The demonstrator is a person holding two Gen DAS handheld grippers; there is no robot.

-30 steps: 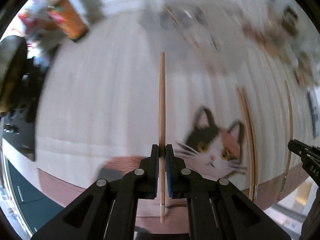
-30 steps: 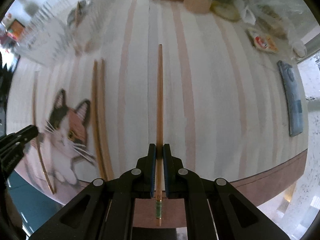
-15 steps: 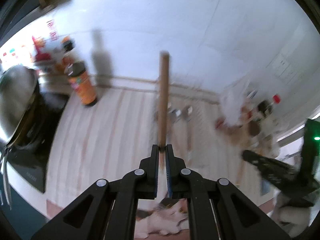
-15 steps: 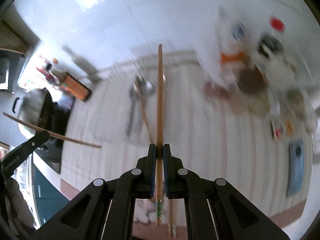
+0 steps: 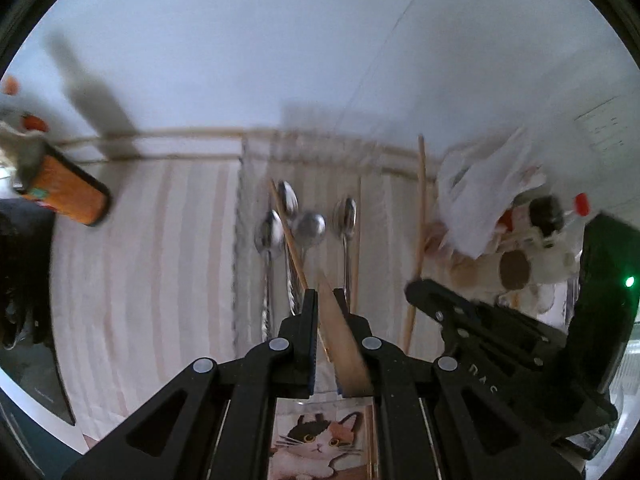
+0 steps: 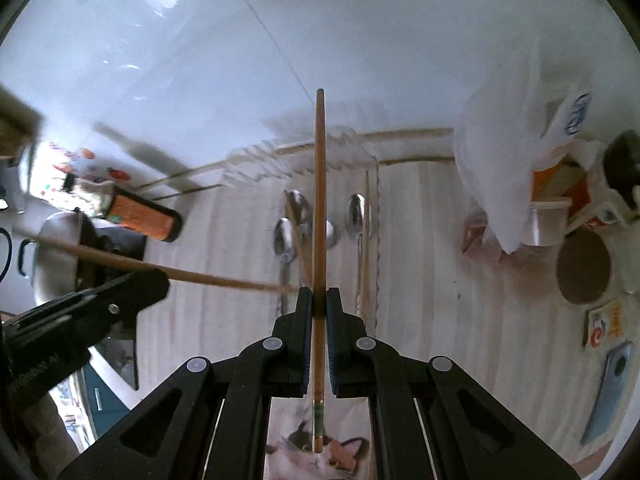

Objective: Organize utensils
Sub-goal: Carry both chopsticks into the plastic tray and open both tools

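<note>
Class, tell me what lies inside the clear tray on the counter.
Inside the clear tray lie four spoons and two chopsticks. The grippers hide its near end.

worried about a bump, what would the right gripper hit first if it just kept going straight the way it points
Probably the spoons lying in the clear tray ahead. The chopstick held in the right gripper sticks out past its tips, so it would touch first. Depth is unclear in this fisheye view.

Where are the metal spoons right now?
In both wrist views the spoons lie in the clear tray at the counter's back, between the orange bottle and white bag.
</note>
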